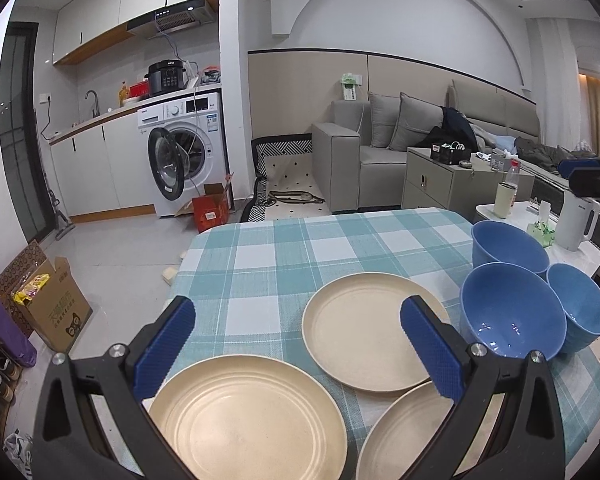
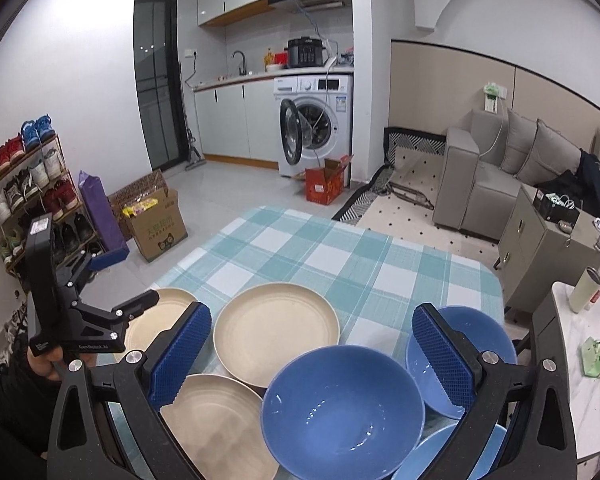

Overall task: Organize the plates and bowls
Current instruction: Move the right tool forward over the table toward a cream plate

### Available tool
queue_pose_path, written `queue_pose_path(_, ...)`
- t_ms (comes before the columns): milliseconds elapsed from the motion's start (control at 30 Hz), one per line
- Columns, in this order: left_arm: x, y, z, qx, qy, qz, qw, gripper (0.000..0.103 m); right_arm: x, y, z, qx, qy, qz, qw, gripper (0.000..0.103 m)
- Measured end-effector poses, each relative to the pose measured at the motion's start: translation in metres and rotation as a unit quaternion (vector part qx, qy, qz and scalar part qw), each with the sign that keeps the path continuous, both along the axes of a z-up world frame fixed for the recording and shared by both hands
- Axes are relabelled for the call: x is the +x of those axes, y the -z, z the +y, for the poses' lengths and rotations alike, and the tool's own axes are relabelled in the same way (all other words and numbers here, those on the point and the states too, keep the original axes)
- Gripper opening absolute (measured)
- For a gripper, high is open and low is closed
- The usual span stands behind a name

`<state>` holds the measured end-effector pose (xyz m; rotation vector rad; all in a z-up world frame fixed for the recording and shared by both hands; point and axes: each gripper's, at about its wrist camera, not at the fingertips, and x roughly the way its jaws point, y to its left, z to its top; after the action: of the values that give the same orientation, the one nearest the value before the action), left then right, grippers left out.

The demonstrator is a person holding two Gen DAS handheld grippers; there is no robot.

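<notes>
Three beige plates lie on the checked tablecloth (image 1: 260,256): a near left plate (image 1: 248,420), a middle plate (image 1: 364,332) and a near right plate (image 1: 412,436). Three blue bowls stand at the right: a large one (image 1: 512,316), a far one (image 1: 508,246) and a small one (image 1: 580,308). My left gripper (image 1: 298,348) is open and empty above the plates. My right gripper (image 2: 312,356) is open and empty above the large bowl (image 2: 340,408), with the middle plate (image 2: 276,328) ahead. The left gripper (image 2: 80,320) also shows in the right wrist view.
A white side table (image 1: 540,216) at the right holds a kettle (image 1: 578,220), a tumbler (image 1: 505,199) and a bottle. A sofa (image 1: 380,160) and cabinet (image 1: 452,184) stand beyond. A cardboard box (image 1: 56,312) and a shoe rack (image 2: 28,192) are on the left floor.
</notes>
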<state>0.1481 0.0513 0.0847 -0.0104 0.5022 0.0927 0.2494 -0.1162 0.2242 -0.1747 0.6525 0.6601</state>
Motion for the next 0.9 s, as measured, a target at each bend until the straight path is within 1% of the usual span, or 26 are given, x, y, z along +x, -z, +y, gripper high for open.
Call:
queue_pose_path(133,0.010,0.005,0.002,0.002,-0.001,0.012,0.9999,0.103,0.018,0.018,0.013,-0.015,-0.006,0.025,1.000,0.103)
queue_pose_path(300,0.022,0.011,0.004,-0.001,-0.004,0.027,0.9996,0.103,0.038,0.034,0.027,-0.021,-0.015,0.048,0.998,0.103)
queue_pose_path(500,0.035,0.019,0.006,-0.002,-0.005,0.044,0.9990,0.103,0.059,0.052,0.045,-0.042,-0.018,0.069,0.997,0.102)
queue_pose_path(567,0.039,0.022,0.007,-0.003,-0.004,0.050,0.9987,0.103,0.065,0.057,0.051,-0.048,-0.021,0.077,0.996,0.099)
queue_pose_path(800,0.051,0.026,0.009,-0.008,-0.001,0.063,0.9980,0.103,0.088,0.074,0.072,-0.070,-0.027,0.097,0.992,0.098)
queue_pose_path(867,0.055,0.029,0.008,-0.008,0.000,0.067,0.9977,0.103,0.093,0.079,0.076,-0.077,-0.028,0.102,0.991,0.093)
queue_pose_path(900,0.057,0.030,0.008,-0.009,0.001,0.070,0.9975,0.103,0.097,0.082,0.078,-0.083,-0.028,0.106,0.991,0.093)
